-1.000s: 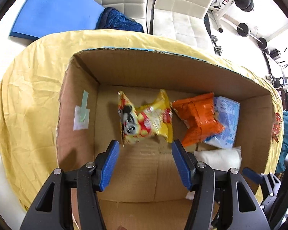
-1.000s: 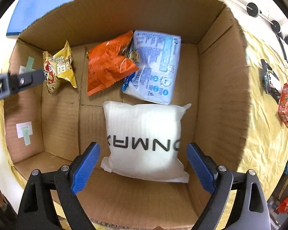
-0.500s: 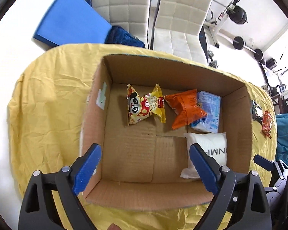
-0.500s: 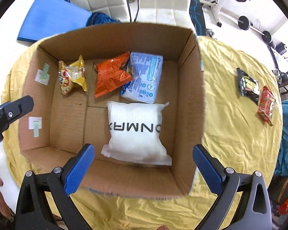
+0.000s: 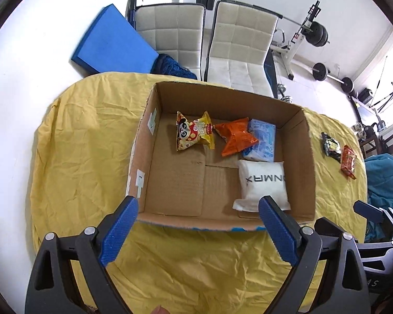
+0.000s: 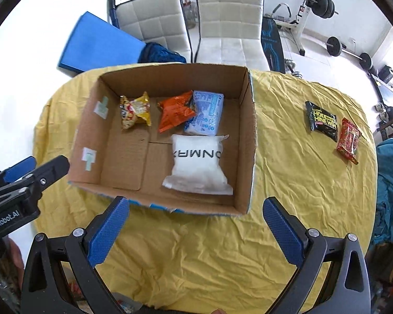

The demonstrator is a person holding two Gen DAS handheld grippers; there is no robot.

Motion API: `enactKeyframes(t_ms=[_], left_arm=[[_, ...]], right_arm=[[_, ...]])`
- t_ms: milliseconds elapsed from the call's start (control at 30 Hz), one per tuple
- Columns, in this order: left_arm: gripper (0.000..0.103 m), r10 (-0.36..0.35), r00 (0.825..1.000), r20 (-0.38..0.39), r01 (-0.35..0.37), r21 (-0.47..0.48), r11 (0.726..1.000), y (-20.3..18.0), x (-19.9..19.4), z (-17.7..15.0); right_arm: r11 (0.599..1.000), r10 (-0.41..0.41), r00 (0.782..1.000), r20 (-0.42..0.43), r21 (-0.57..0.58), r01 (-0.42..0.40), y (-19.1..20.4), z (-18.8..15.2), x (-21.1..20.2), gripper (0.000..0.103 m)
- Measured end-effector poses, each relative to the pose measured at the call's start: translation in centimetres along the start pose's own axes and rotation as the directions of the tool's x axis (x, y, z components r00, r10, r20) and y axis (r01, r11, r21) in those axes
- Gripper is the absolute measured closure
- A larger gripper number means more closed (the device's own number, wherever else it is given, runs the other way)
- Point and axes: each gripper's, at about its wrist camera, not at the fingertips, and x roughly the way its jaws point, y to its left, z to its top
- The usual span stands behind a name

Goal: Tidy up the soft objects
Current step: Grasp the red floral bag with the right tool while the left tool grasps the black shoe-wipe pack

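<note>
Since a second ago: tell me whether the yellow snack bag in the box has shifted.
No. The yellow snack bag still lies at the cardboard box's far wall, beside the orange packet. Only the camera pulled back.

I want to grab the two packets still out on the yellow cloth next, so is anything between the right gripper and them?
Nothing visible. The black packet and red packet lie on bare yellow cloth, beyond the cardboard box on its right, with only open cloth between them and the open right gripper.
</note>
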Motion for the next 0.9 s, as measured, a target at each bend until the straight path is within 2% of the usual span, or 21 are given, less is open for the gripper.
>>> enactKeyframes(t_ms=[300, 500, 700, 900], left_arm=[[0.009, 0.011, 0.999, 0.043, -0.011, -0.004, 1.0, -1.5, -3.4, -1.5], [0.009, 0.003, 0.999, 0.049, -0.003, 0.004, 1.0, -3.7, -4.2, -1.4], [0.009, -0.03, 0.999, 0.034, 0.028, 0.055, 0.998, -8.5, -3.8, -0.6], [0.009, -0.086, 0.996, 0.011, 0.083, 0.16, 0.984, -16.7, -2.2, 1.3]], right_arm=[[0.999, 0.042, 0.998, 0.039, -0.012, -0.041, -0.3, -1.6, -3.3, 0.0], [0.998, 0.06, 0.997, 0.05, 0.02, -0.062, -2.8, -1.7, -4.2, 0.0], [0.992, 0.045, 0.997, 0.062, 0.117, -0.052, -9.4, -1.4, -5.0, 0.0], [0.968, -0.029, 0.997, 0.065, 0.249, 0.012, -18.9, -0.8, -5.5, 0.0]])
